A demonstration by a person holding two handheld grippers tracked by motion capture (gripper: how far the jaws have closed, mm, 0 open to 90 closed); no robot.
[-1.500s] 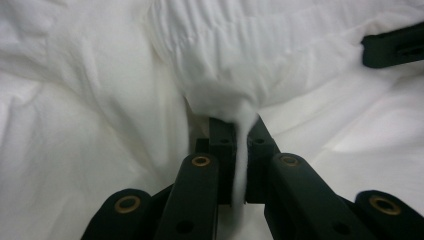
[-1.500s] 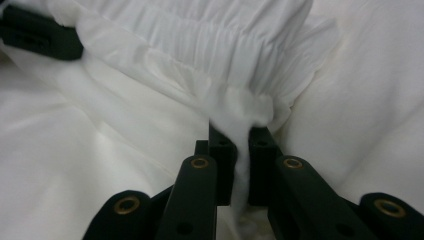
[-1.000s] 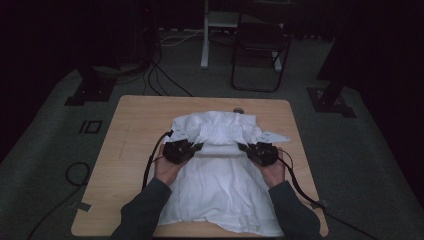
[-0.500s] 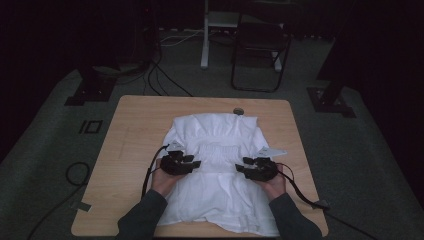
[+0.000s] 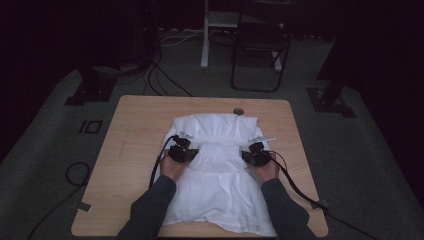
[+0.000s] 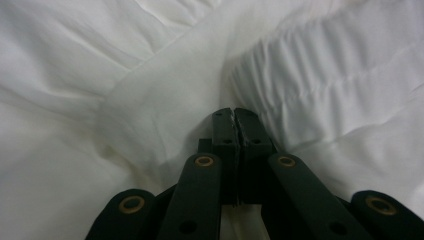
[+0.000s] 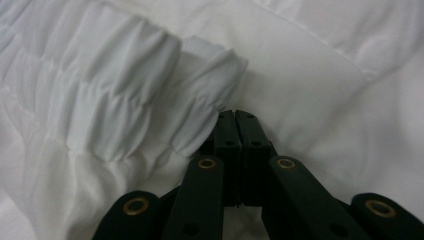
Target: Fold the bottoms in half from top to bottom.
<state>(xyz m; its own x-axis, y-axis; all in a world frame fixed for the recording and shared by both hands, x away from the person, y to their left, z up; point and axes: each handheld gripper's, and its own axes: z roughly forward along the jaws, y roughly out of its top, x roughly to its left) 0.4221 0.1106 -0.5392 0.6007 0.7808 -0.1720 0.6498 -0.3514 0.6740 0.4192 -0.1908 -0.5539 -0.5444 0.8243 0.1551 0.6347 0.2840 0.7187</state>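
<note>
White cloth garment (image 5: 220, 175) lies spread over the middle of the wooden surface (image 5: 135, 150), its lower hem reaching the bottom edge of the high view. Versus half a second ago: both hands sit a bit higher in frame and closer in on a gathered elastic band (image 5: 218, 151) that now shows as a ridge between them; a second ago the cloth was lifted and bunched near the frame centre, now it lies flatter. Left claw (image 5: 186, 155) is at the band's left end, right claw (image 5: 251, 156) at its right end. Both claws' jaws have just been closing. In the left gripper view the left claw (image 6: 234, 114) has its jaws pressed together, tips against a fold of cloth beside the band (image 6: 325, 75). In the right gripper view the right claw (image 7: 235, 116) is likewise closed, tips just under the ruffled band end (image 7: 200, 95). Hard to tell in either gripper view whether fabric is actually pinched between the pads or the tips only push into it. Room around the surface is very dark; chair (image 5: 260, 55) and floor cables (image 5: 165, 80) in the upper half are barely readable. Sleeves are cut off at the bottom edge.
</note>
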